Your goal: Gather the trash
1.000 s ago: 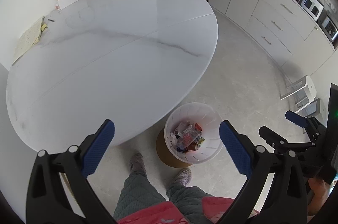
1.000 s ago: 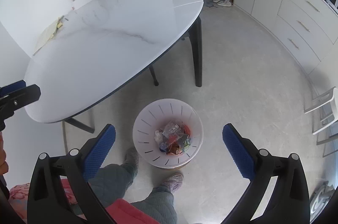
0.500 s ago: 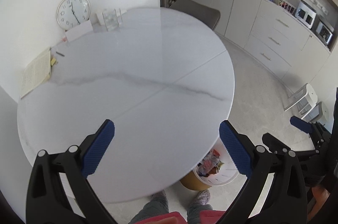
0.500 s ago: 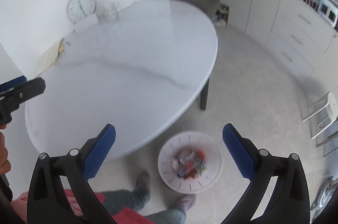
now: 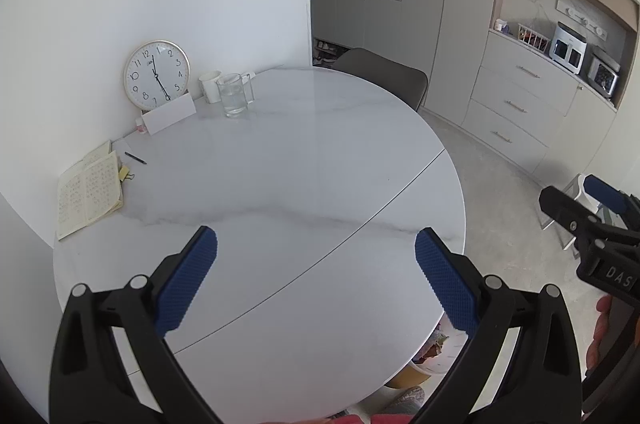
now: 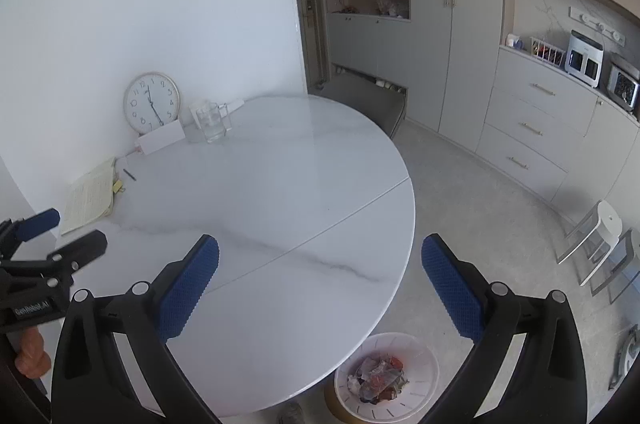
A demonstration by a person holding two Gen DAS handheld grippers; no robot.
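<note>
Left gripper [image 5: 316,276] is held over the white marble table [image 5: 280,184], jaws spread wide, nothing between the blue pads [image 5: 188,284]. Right gripper [image 6: 320,284] is held the same way over the table's near edge, jaws spread, nothing gripped.

White slotted trash bin [image 6: 386,378] is seen on the floor just beside the table's near edge, partly tucked under it in the left wrist view [image 5: 436,348]. Inside it: a heap of crumpled wrappers [image 6: 378,374], clear plastic with red and dark bits; individual items cannot be told apart.

At the table's far side by the wall: a glass pitcher [image 5: 234,94] holding clear water, a white mug [image 5: 210,86] just behind it, contents not visible. Nearby are seen a round clock [image 5: 157,74], an open notebook [image 5: 90,194] and a pen [image 5: 135,158].
</note>
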